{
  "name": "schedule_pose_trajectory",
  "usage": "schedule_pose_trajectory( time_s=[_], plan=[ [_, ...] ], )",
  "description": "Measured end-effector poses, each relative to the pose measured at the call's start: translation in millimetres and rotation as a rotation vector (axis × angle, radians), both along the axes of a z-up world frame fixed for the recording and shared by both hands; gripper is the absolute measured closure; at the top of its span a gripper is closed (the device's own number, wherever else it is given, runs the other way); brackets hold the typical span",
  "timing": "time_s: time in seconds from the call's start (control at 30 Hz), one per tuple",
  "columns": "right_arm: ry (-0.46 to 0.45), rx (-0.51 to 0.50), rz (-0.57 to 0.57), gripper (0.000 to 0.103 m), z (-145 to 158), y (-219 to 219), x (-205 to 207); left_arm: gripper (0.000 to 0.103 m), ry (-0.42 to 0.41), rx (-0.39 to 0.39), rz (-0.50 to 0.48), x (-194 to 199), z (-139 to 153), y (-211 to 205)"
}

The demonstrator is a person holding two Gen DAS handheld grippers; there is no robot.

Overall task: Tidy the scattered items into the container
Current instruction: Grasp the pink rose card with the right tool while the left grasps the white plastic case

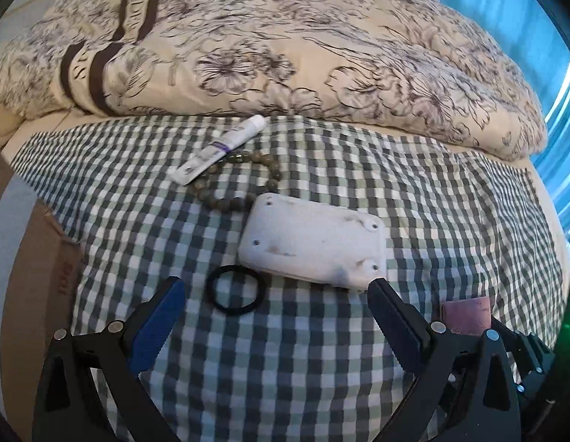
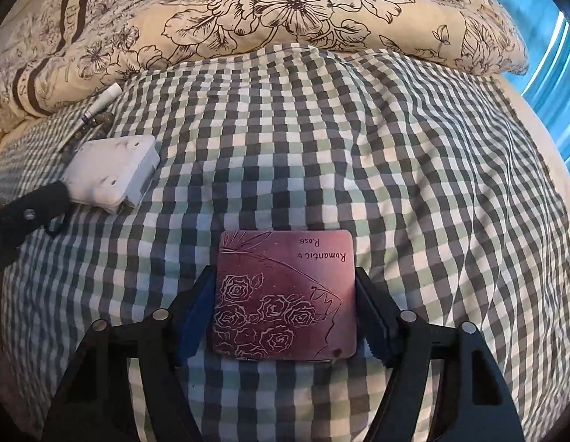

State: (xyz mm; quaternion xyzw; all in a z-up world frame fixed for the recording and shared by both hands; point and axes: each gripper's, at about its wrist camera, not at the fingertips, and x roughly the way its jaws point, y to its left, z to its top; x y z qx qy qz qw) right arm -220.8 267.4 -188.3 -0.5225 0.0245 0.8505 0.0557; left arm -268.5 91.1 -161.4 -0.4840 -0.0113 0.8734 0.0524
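One left gripper with fingers spread wide over the checked bed sheet, one black ring between them, one white tube, one bead bracelet, one white box, one right gripper, fingers closed against the sides of one rose tin, one floral duvet behind.

A matt, scuffed plastic case, a soft checked cloth and a smooth, faintly glossy tin are seen.
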Motion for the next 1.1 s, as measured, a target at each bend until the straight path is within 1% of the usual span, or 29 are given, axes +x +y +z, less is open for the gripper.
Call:
schedule_pose_trajectory(
  time_s=[0.1,0.17,0.27,0.33,0.37,0.43,0.47,0.5,0.53,0.57,0.6,0.63,0.77,0.83,0.9,0.93,0.97,1.03,1.07,1.1],
  plan=[
    [0.014,-0.045,-0.007,0.032,6,9,9,0.002,0.005,0.005,-0.038,-4,0,12],
    [0.014,-0.082,0.003,0.032,9,15,15,0.002,0.006,0.004,-0.083,-7,-4,23],
    [0.014,-0.117,0.008,0.032,8,21,21,0.002,-0.041,-0.028,-0.125,-15,-20,34],
    [0.022,-0.132,0.016,0.032,6,22,22,0.002,-0.039,-0.044,-0.122,-18,-25,37],
    [0.022,-0.136,0.018,0.032,5,21,21,0.0,-0.032,-0.054,-0.118,-21,-27,38],
    [0.026,-0.139,0.017,0.032,4,20,19,0.0,-0.026,-0.081,-0.123,-33,-31,41],
    [0.027,-0.137,0.018,0.032,3,19,17,0.0,-0.032,-0.092,-0.123,-37,-34,42],
    [0.029,-0.134,0.021,0.032,2,18,16,0.0,-0.047,-0.119,-0.119,-43,-39,43],
    [0.032,-0.132,0.025,0.032,1,17,16,0.0,-0.061,-0.12,-0.125,-47,-43,43],
    [0.034,-0.133,0.028,0.032,1,17,15,0.0,-0.073,-0.093,-0.129,-52,-46,41],
    [0.035,-0.139,0.027,0.032,0,18,15,0.0,-0.079,-0.044,-0.118,-55,-48,35],
    [0.036,-0.146,0.026,0.032,0,19,15,0.0,-0.082,-0.016,-0.104,-57,-49,31],
    [0.046,-0.143,0.026,0.032,-2,18,14,0.0,-0.083,-0.026,-0.089,-57,-47,34],
    [0.051,-0.142,0.025,0.032,-2,18,15,0.006,-0.086,-0.011,-0.081,-56,-44,34],
    [0.053,-0.15,0.024,0.032,-2,19,15,0.039,-0.072,-0.02,-0.095,-51,-38,36],
    [0.053,-0.155,0.024,0.032,-1,20,15,0.046,-0.069,-0.021,-0.099,-48,-34,38],
    [0.053,-0.158,0.023,0.032,-1,21,15,0.049,-0.073,-0.021,-0.097,-46,-32,37],
    [0.054,-0.16,0.022,0.032,-1,21,15,0.049,-0.098,0.025,-0.094,-44,-29,31],
    [0.054,-0.158,0.022,0.032,-1,20,15,0.048,-0.106,0.052,-0.091,-43,-28,28],
    [0.055,-0.158,0.021,0.032,-1,20,16,0.044,-0.122,0.095,-0.085,-44,-28,23]
  ],
)
